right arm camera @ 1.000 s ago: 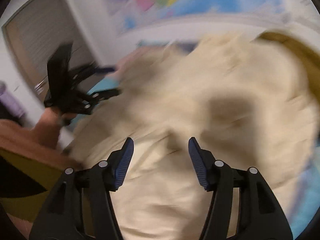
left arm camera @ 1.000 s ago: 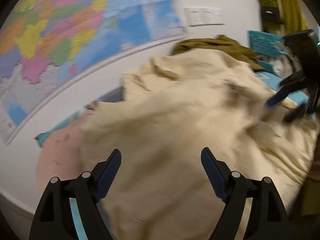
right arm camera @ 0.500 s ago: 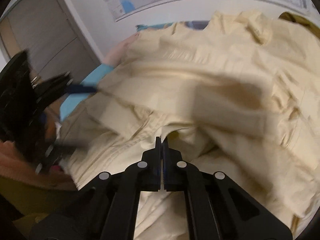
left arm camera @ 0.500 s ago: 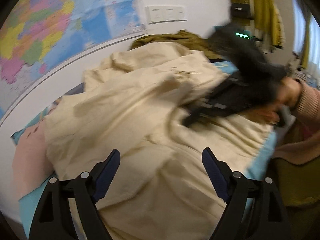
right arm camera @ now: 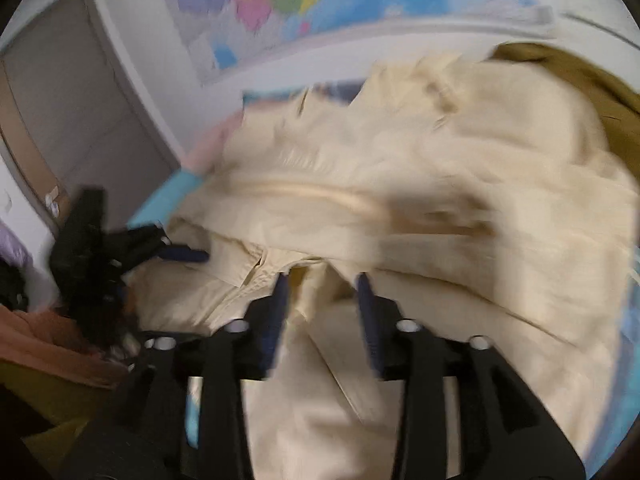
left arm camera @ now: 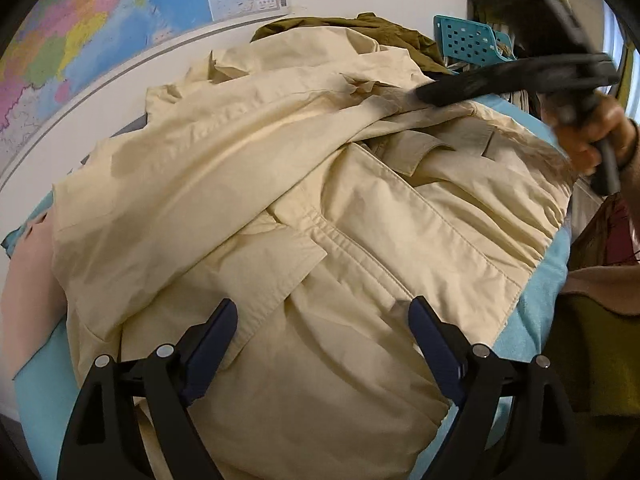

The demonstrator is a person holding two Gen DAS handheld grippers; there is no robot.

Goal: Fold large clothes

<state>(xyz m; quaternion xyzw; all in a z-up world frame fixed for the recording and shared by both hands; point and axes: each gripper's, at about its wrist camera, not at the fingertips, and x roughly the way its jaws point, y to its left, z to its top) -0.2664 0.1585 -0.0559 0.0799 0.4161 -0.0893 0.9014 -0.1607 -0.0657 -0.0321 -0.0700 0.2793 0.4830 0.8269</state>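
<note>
Rumpled cream cotton jacket (left arm camera: 304, 208) covers turquoise bedding (left arm camera: 532, 312); left tool (left arm camera: 322, 332) gapes wide, right tool (right arm camera: 322, 280) has just parted, both empty.

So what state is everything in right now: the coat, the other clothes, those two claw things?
Cream coat: spread on the blue surface, partly folded, rumpled.
Olive garment: heaped behind it.
Left gripper: open, jaws just widened, empty above the coat.
Right gripper: just opened, nothing pinched.

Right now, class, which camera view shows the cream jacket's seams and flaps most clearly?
The left wrist view: the cream jacket is sharp there, with stitched seams, flaps and folds readable. The right wrist view shows the same jacket smeared by motion blur, so only its colour and bulk register.
</note>
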